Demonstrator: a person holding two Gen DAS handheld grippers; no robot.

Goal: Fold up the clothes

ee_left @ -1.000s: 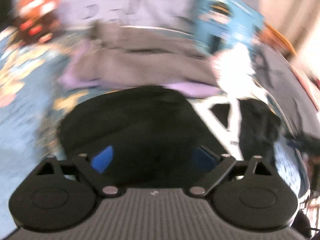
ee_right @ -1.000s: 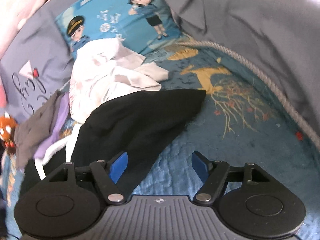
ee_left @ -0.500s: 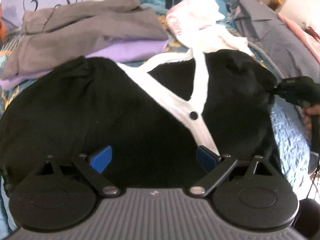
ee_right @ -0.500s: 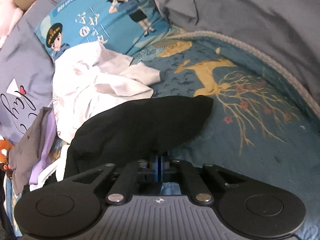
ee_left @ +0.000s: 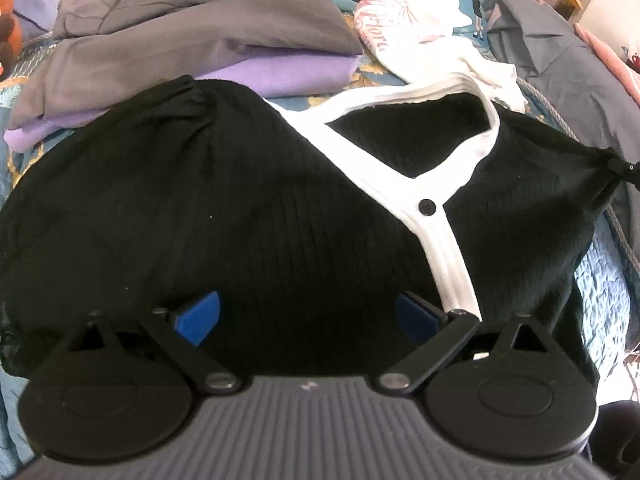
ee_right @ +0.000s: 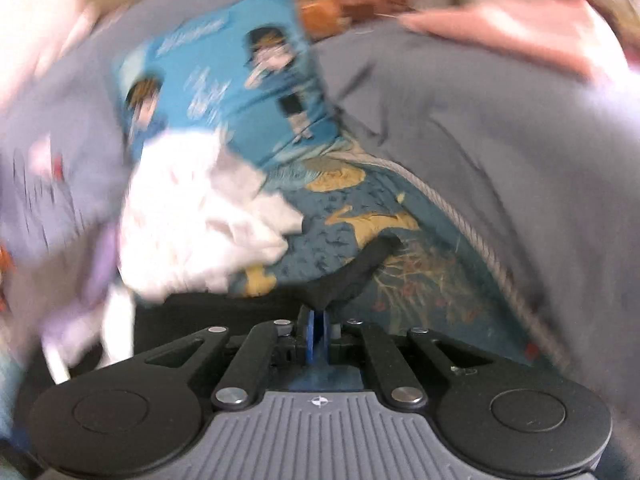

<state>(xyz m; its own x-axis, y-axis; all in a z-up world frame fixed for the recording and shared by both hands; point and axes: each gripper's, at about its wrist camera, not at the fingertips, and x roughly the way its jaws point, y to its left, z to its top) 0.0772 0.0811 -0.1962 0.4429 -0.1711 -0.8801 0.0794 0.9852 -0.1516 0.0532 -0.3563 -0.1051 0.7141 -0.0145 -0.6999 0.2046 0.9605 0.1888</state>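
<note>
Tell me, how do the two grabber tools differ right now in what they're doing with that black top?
The left gripper has its blue fingers spread wide over the black cardigan, clamping nothing; the right gripper is shut, pinching the cardigan's edge. The left view is sharp, the right view blurred. Both share the same black build and blue pads.

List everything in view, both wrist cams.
black cardigan: 1, black with white trim, spread on the bedspread, nearest
grey garment: 1, grey, folded atop the purple one
purple garment: 1, lilac, behind the cardigan
white garment: 1, white, crumpled, back right
cartoon pillow: 1, blue, behind the white garment
grey bedding: 1, grey, right
bedspread: 1, blue with gold print
left gripper: open over the cardigan
right gripper: shut on the cardigan's edge
</note>
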